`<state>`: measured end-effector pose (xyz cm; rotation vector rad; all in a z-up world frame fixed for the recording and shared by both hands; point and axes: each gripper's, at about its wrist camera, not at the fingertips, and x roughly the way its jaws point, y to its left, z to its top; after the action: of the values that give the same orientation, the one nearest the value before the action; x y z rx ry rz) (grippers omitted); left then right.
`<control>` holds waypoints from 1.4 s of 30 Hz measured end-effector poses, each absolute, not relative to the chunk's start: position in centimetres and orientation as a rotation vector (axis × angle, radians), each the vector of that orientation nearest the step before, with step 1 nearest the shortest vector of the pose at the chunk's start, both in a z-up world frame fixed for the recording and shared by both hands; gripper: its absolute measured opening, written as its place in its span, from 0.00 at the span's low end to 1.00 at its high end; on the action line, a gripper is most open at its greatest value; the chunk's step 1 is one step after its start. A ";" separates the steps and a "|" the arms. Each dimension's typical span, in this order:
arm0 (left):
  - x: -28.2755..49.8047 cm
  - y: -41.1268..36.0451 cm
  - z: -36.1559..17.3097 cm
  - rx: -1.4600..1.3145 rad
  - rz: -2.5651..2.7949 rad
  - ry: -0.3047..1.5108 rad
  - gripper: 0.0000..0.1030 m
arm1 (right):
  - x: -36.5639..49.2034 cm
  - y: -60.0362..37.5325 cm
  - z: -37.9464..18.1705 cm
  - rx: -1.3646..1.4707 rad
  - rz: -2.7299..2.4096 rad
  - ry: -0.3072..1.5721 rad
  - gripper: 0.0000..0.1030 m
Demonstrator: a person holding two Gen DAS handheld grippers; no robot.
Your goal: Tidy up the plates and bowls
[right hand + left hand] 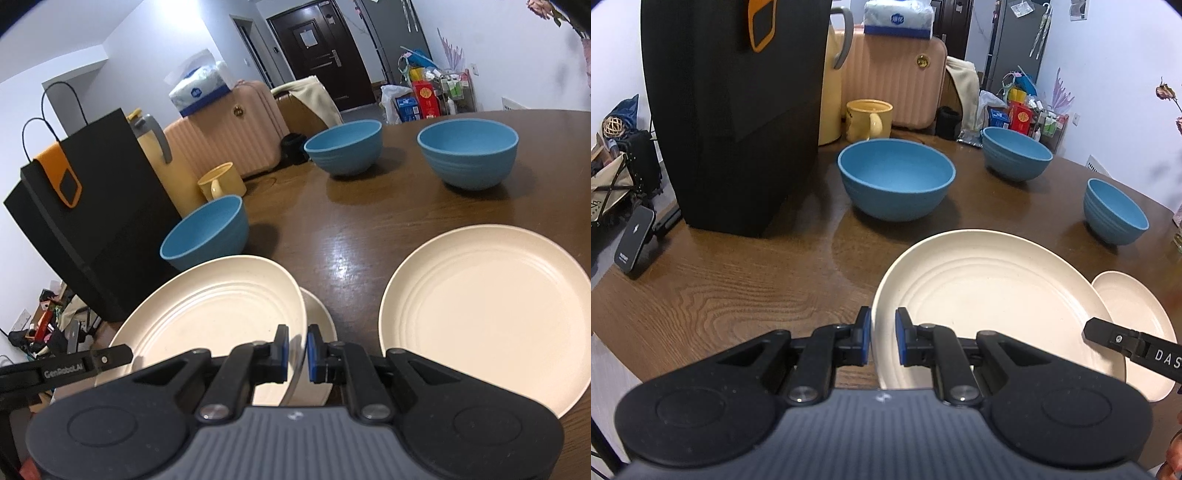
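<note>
A large cream plate (pixel 993 295) is held tilted above the brown table, over a smaller cream plate (pixel 1134 314). My left gripper (pixel 882 336) is shut on its left rim. My right gripper (pixel 296 349) is shut on its right rim; the held plate (pixel 221 306) and the smaller plate (pixel 317 321) also show in the right wrist view. Another large cream plate (pixel 491 310) lies flat to the right. Three blue bowls stand behind: a big one (pixel 895 177), a middle one (pixel 1015 153) and a small one (pixel 1115 210).
A tall black bag (pixel 735 107) stands at the left of the table (pixel 738 288). A yellow mug (pixel 868 118) and a yellow jug (pixel 831 85) stand behind the big bowl. A pink suitcase (pixel 897 81) stands beyond the table.
</note>
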<state>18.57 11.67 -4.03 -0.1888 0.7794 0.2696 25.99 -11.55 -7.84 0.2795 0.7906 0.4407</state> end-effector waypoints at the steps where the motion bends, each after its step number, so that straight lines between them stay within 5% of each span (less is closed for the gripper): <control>1: 18.7 11.8 -4.3 -0.190 0.269 0.784 0.14 | 26.1 -11.5 -8.1 0.279 0.440 0.794 0.10; 42: 21.1 11.4 -8.3 -0.139 0.281 0.799 0.14 | 26.6 -10.2 -11.5 0.185 0.409 0.727 0.10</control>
<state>21.07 11.41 -8.31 -0.1392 0.7990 0.2810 26.63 -10.20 -11.49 0.1846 0.7272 0.4090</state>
